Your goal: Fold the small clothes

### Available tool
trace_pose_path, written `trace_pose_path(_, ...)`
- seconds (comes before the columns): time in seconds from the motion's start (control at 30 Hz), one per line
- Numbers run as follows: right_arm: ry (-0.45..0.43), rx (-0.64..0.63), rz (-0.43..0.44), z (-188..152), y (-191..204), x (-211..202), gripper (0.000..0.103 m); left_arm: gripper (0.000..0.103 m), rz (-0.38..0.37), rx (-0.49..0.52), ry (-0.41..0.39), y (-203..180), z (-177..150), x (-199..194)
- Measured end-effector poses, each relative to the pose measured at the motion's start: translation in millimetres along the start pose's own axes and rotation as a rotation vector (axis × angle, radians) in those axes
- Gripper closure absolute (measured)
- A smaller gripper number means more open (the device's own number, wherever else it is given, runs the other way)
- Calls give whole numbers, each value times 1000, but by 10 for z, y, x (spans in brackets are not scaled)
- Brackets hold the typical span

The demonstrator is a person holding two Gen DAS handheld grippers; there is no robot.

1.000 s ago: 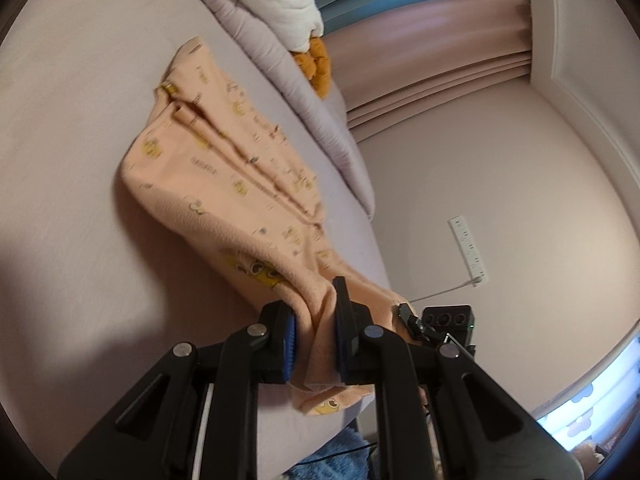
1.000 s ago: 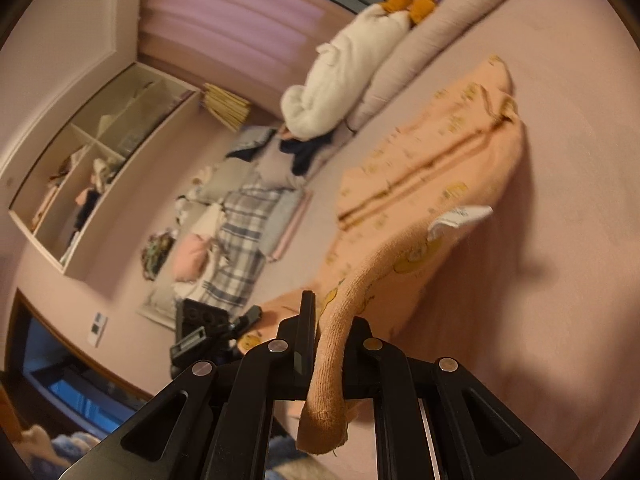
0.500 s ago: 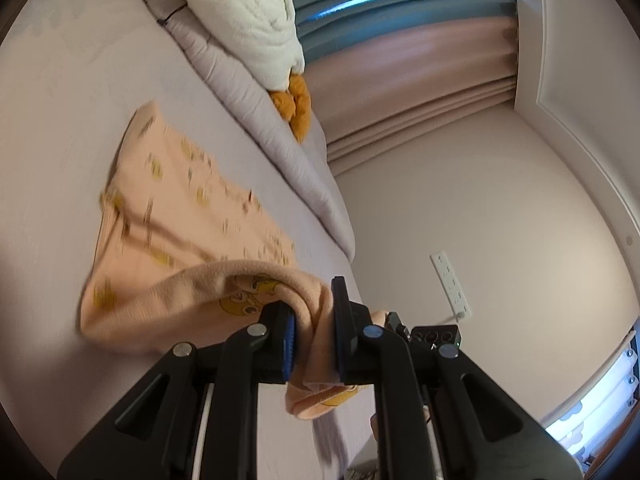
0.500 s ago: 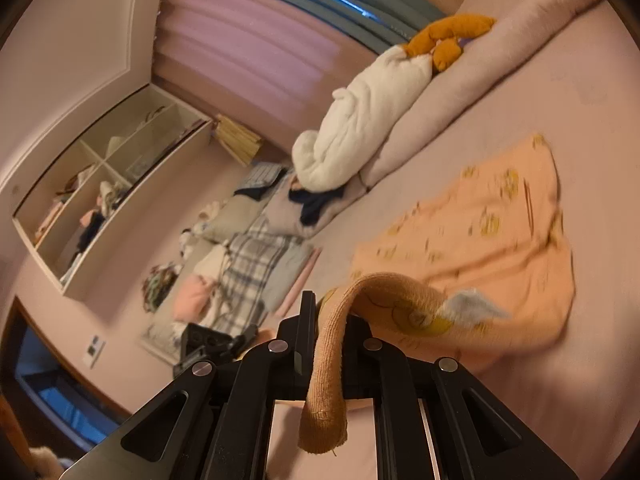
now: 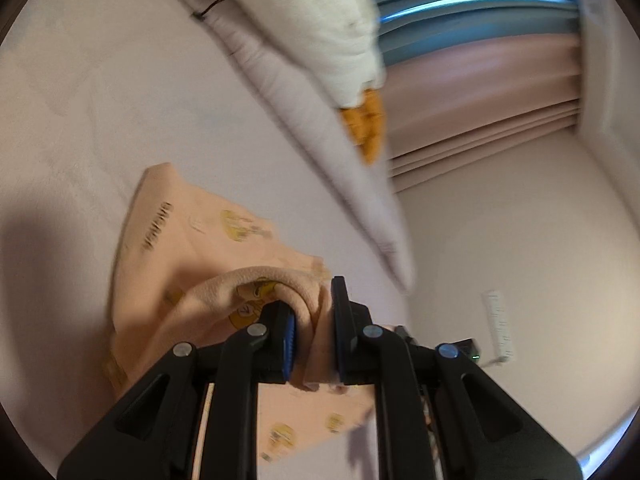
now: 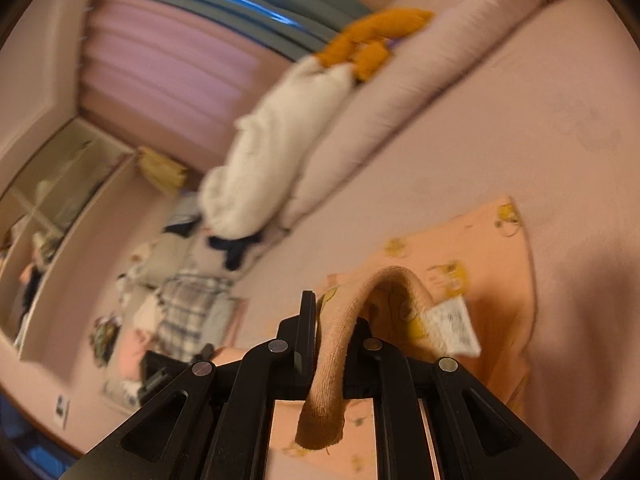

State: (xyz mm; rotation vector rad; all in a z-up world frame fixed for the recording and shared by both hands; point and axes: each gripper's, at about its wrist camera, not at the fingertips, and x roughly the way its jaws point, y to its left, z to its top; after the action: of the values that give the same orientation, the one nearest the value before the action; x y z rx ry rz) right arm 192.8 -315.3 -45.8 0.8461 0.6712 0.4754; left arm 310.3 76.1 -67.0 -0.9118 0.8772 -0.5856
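1. Lying on the pale pink bed sheet (image 5: 100, 92), the small peach-orange fleece garment with yellow cartoon prints (image 5: 192, 236) is partly folded over itself, its near edge lifted off the bed.
2. The left claw (image 5: 312, 320) is pressed together on a rolled fold of this garment; the cloth bulges between the blue pad and the black finger and hangs a little below them.
3. The right claw (image 6: 332, 320) is also pinching the garment (image 6: 492, 280): a ribbed cuff or hem arches up from the cloth, passes between the two black fingers and hangs down at the near side.
4. A white care label (image 6: 452, 328) sticks out from the garment just right of the right claw.
5. At the far side of the bed, a long pale lilac bolster (image 5: 320, 136) lies along the edge, with a white plush toy with orange feet (image 5: 320, 28) on top of it.
6. In the right wrist view, a heap of clothes, among them a grey checked piece (image 6: 192, 312), lies at the left, and open wall shelves (image 6: 52, 216) are further left; this part is blurred.
7. Pink curtains (image 5: 480, 96) hang behind the bed, and a white power strip (image 5: 498, 328) is on the wall at the right.
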Motion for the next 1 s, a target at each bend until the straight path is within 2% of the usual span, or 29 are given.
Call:
trace_pose_path(0.07,35,36,-51,49,-119,116,91,89,71,-30,43,96,78,166)
trace_pose_path(0.1,62,54,-75,67,-180,181,91,85,97,-48,55,140,99,215)
trace_pose_path(0.13,80,73,-96,100,-214,235,91,77,108,-85,83,211,147,289)
trace_pose_path(0.17,98,95,-115,112,-250,280,91,74,104,-111,94,257,177,314)
trace_pose_path(0.23,125,162,-125,166,-357,327,91,50,109,-165,99,305,281,334)
trace_pose_path(0.27,126,186,-111,198,-394,328,91,46,99,-181,96,312,346,332)
trace_pose_path(0.3,121,213,-95,236,-429,318,90,45,93,-180,81,303,404,313)
trace_pose_path(0.37,96,231,-79,324,-457,293,80,44,122,-174,39,284,531,258)
trace_pose_path(0.4,72,232,-84,367,-465,261,78,40,124,-179,22,292,569,231)
trace_pose_path(0.47,24,226,-115,433,-465,229,73,40,161,-167,-8,304,640,153)
trace_pose_path(0.53,-23,190,-188,485,-469,138,73,40,199,-149,-30,302,637,44)
trace_pose_path(0.57,-40,175,-213,492,-471,82,73,40,194,-146,-26,312,633,10)
trace_pose_path(0.63,-47,135,-215,455,-440,-38,73,40,200,-128,-25,329,573,-109)
trace_pose_path(0.73,-32,21,-229,349,-315,-137,73,40,220,-50,-19,254,441,-245)
trace_pose_path(0.8,-4,-76,-257,227,-193,-191,73,40,202,0,1,155,332,-276)
trace_pose_path(0.9,69,-233,-259,-60,7,-226,73,40,187,100,54,-10,35,-315)
trace_pose_path(1.0,128,-324,-265,-334,126,-236,73,41,186,190,117,-120,-287,-260)
